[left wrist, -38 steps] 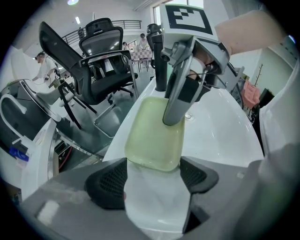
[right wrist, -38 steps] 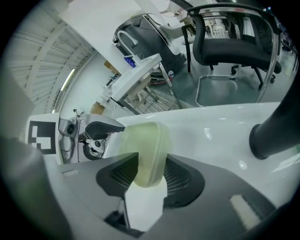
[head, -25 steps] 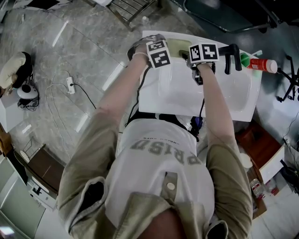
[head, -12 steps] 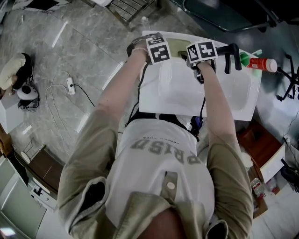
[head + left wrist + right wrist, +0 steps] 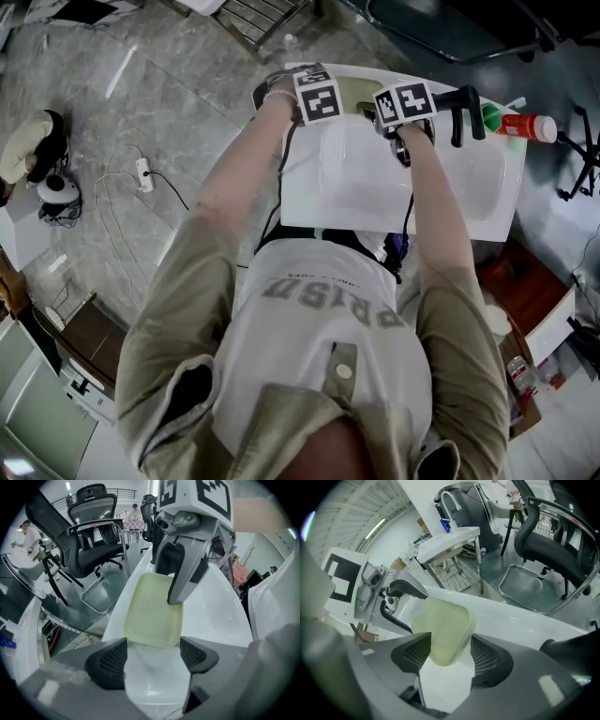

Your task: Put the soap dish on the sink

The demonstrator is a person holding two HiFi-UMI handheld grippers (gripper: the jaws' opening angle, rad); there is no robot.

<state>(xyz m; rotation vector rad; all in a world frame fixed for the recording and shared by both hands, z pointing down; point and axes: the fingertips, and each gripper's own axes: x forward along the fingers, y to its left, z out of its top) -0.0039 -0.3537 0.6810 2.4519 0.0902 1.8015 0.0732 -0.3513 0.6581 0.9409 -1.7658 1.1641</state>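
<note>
Looking down at the white sink (image 5: 375, 192), the pale yellow soap dish (image 5: 354, 92) sits flat on its back rim, just left of the black tap (image 5: 462, 111). The right gripper (image 5: 445, 660) has its jaws spread wide. They've just been opening, and the near end of the dish is between them, not squeezed. The left gripper (image 5: 152, 656) is spread too with nothing in it, the dish lying just past its tips. A red bottle (image 5: 516, 126) lies by the tap.
</note>
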